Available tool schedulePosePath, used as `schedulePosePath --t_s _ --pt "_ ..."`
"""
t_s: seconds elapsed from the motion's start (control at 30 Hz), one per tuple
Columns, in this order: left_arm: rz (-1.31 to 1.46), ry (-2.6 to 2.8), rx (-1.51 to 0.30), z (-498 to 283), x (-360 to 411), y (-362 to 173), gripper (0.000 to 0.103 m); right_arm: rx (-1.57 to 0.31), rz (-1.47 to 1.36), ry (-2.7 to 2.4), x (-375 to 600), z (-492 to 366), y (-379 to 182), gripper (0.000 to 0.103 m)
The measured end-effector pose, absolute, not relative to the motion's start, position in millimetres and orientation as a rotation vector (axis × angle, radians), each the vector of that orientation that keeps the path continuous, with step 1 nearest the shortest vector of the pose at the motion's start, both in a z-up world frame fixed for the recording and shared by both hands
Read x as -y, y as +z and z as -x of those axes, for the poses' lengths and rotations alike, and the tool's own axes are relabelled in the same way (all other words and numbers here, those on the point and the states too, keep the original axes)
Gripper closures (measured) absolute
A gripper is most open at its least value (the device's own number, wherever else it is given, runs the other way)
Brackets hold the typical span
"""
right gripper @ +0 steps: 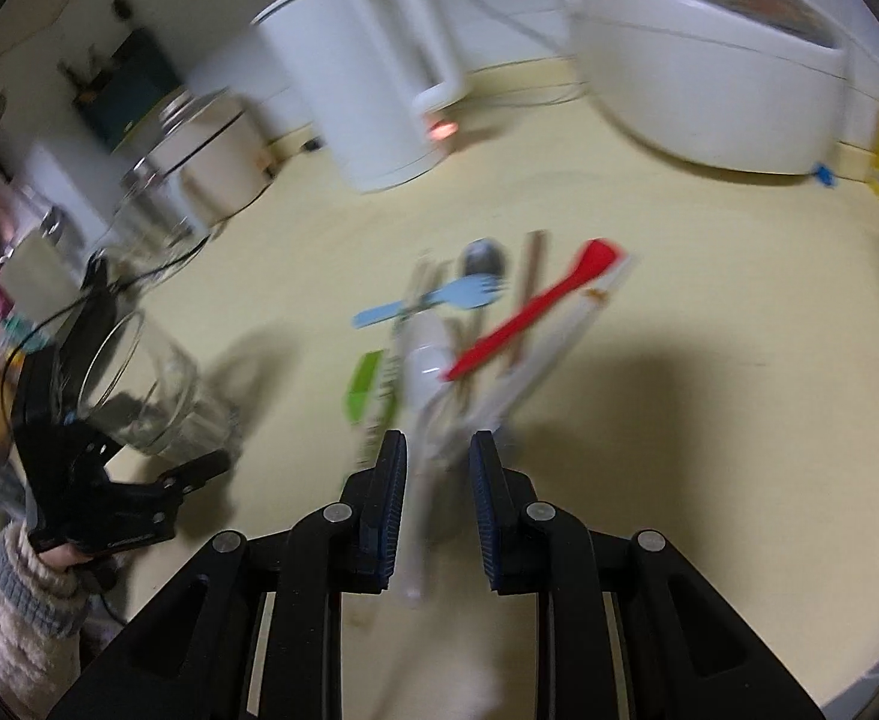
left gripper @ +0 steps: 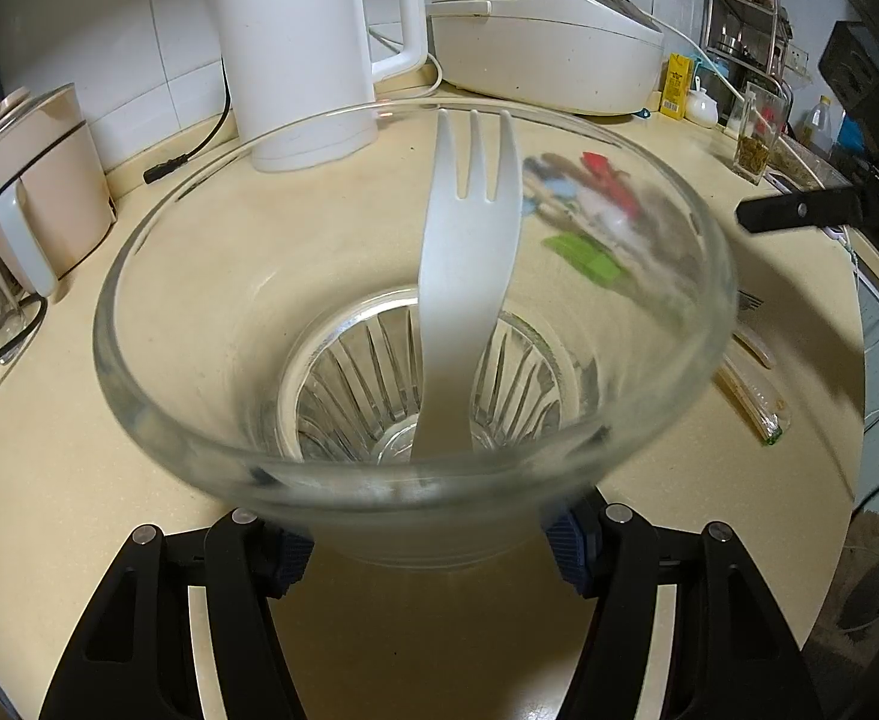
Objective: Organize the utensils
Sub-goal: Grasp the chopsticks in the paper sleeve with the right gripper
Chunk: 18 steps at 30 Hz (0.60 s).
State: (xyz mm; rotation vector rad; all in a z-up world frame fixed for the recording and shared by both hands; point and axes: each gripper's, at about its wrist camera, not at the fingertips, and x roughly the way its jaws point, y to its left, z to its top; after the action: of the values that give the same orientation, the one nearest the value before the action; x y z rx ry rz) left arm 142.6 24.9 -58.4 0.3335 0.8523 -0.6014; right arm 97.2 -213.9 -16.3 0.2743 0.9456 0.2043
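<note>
My left gripper [left gripper: 427,546] is shut on a clear ribbed glass cup [left gripper: 415,312], its blue pads [left gripper: 292,552] pressed on both sides. A white plastic fork [left gripper: 469,252] stands inside, tines up. The right wrist view shows that cup [right gripper: 145,384] tilted at the left in the left gripper [right gripper: 157,468]. My right gripper [right gripper: 439,504] hangs low over a utensil pile, jaws a little apart. A white spoon [right gripper: 424,372] has its handle between them, close to the left pad; the right pad is clear of it. A blue fork [right gripper: 469,291], red spatula [right gripper: 535,312], metal spoon [right gripper: 484,261] and wrapped chopsticks [right gripper: 559,348] lie beyond.
A white kettle [left gripper: 307,48], a rice cooker [left gripper: 547,42] and a beige appliance [left gripper: 37,180] line the back of the cream counter [left gripper: 199,210]. A green packet [right gripper: 364,387] lies left of the pile. More wrapped chopsticks [left gripper: 751,396] lie at the right. A black cord [left gripper: 199,144] trails near the kettle.
</note>
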Motion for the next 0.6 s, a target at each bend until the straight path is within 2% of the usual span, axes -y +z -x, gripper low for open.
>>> schedulePosePath --t_s 0.33,0.6 --pt "-0.333 -0.603 -0.853 -141 -25 -58 0.035 -1.045 -0.188 0.286 162 -104 -44 0.081" --pt "-0.333 -0.603 -0.853 -142 -24 -58 0.035 -0.997 -0.157 0.226 169 -136 -23 0.081"
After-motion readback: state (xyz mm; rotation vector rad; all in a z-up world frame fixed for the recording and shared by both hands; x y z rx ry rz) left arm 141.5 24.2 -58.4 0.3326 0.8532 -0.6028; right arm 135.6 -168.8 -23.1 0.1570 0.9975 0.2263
